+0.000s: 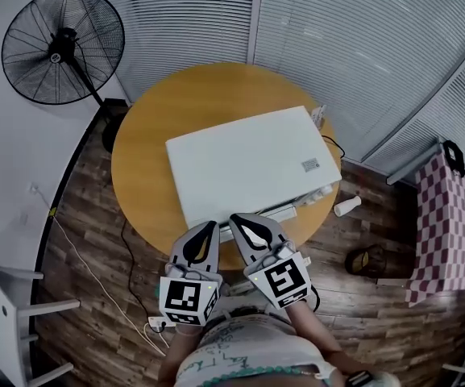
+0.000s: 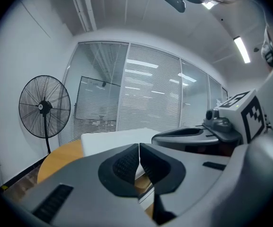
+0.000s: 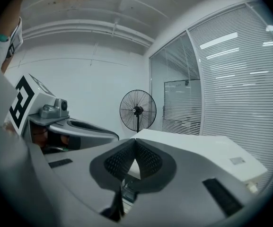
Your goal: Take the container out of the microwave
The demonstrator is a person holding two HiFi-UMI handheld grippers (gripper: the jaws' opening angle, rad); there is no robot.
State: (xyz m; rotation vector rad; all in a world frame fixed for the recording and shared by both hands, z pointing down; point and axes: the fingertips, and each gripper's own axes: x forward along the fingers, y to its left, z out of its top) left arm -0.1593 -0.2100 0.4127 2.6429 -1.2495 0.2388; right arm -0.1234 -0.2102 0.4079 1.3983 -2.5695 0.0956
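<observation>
tongs at the microwave front, door not yet opened

we judge this to be the approach, the very start of the job. the white microwave (image 1: 248, 164) sits on the round wooden desk (image 1: 143, 135), seen from above, with its front edge towards us. the left tongs (image 1: 209, 227) and the right tongs (image 1: 237, 218) hover side by side just at that front edge, and we see no contact with it. both are fully closed, pads together and nothing between them; each gripper view shows only the microwave's top beyond the meeting pads. the container is in no view. we take it to be inside the microwave, whose door looks closed, though the front face is mostly hidden from above.

as we judge it, the door must come open first. one pair of tongs has to find the handle or door edge and swing it clear. then tongs must part wide enough to take the container. little bare desk shows in front of the microwave, so room to work is tight.

around us are a dark plank floor (image 1: 95, 240), a standing fan (image 1: 61, 47) at the left, slatted blinds (image 1: 361, 47) along the far side, a checked cloth (image 1: 451, 224) at the right, and a power strip (image 1: 158, 322) on the floor by our feet.
</observation>
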